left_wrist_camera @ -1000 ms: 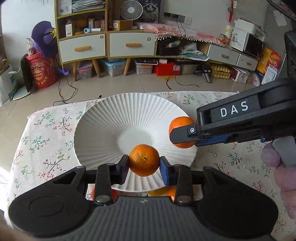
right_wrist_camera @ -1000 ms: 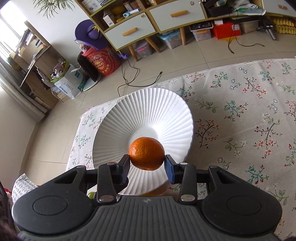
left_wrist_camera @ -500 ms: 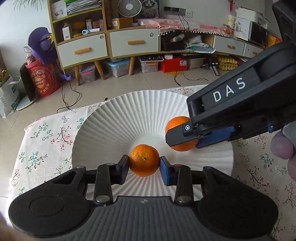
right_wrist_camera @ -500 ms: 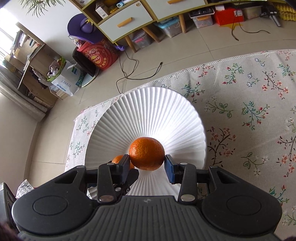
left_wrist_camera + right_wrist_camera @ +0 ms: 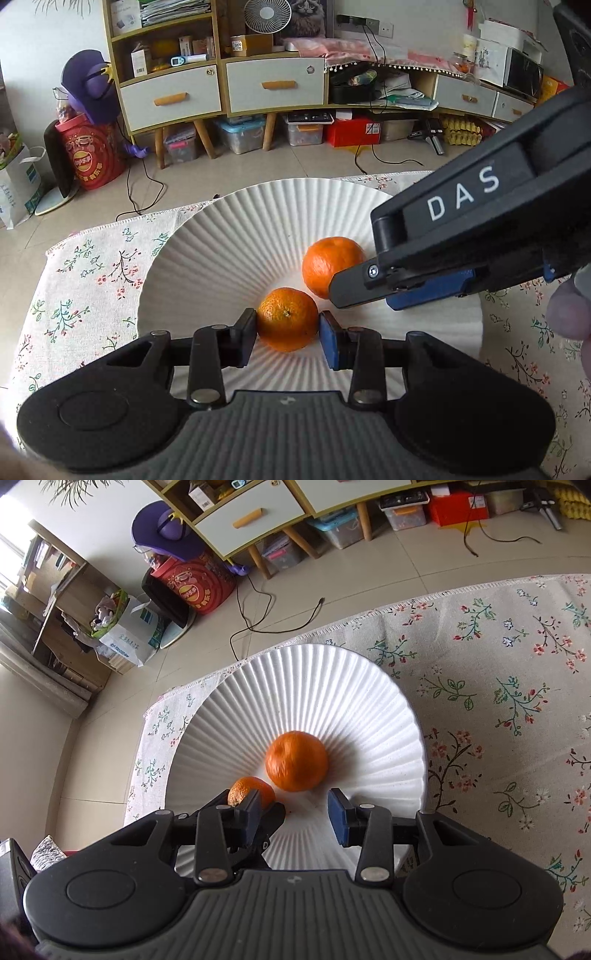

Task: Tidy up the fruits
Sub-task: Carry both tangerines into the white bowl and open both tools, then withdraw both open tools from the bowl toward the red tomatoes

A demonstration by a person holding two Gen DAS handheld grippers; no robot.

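Oranges, 2, on 1 plate point(image 5: 207, 266): left jaws grip one point(image 5: 287, 319), right jaws released other point(image 5: 296, 760)

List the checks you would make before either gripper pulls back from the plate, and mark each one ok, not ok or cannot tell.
1. Both oranges inside the white plate: ok.
2. Right gripper clear of the freed orange: ok, the fruit lies ahead of its open jaws.
3. Left gripper pads off the gripped orange: not ok, both pads press it.
4. Gripped orange resting on the plate: cannot tell.
5. Gap between the two oranges: cannot tell.
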